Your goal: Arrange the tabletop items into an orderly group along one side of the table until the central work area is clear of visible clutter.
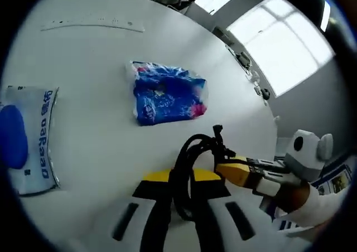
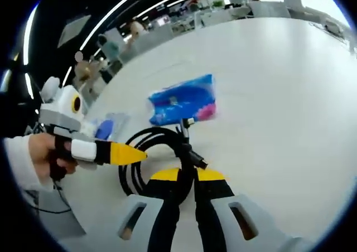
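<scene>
Both grippers meet on a coiled black cable just in front of the blue packet on the white table.

In the left gripper view, the left gripper (image 1: 181,199) has its jaws drawn together on the black cable (image 1: 187,168), the loops bunched between them, while the right gripper (image 1: 223,161) reaches in from the right with its yellow tip touching the coil. In the right gripper view, the right gripper (image 2: 187,177) is clamped on the cable (image 2: 146,151) near its plug end, and the left gripper (image 2: 139,154) noses in against the coil, a hand (image 2: 47,151) behind it. The blue packet (image 1: 167,93) lies just beyond the cable on the table (image 1: 106,57); a white pouch with blue print (image 1: 28,137) sits well apart from the packet, toward the table edge, and a long clear ruler (image 1: 92,24) lies beyond the packet.
</scene>
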A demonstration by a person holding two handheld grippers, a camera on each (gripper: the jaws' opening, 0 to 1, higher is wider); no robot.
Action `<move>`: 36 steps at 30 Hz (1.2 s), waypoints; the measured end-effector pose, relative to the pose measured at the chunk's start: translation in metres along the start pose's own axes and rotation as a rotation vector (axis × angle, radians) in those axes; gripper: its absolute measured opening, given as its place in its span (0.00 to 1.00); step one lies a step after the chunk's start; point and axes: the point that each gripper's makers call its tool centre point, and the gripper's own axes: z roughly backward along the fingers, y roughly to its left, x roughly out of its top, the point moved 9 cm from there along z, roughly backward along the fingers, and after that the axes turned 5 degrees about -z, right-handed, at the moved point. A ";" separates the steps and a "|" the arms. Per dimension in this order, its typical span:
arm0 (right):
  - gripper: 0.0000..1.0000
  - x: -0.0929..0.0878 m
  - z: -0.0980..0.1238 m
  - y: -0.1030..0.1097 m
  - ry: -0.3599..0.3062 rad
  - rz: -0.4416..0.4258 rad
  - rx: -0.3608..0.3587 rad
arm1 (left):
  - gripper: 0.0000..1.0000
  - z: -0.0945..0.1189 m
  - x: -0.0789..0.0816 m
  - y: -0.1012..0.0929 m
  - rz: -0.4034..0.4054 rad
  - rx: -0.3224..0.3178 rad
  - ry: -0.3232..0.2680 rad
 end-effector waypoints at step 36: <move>0.38 0.012 0.009 -0.003 -0.028 0.200 -0.002 | 0.50 0.036 0.012 -0.011 -0.060 -0.074 -0.182</move>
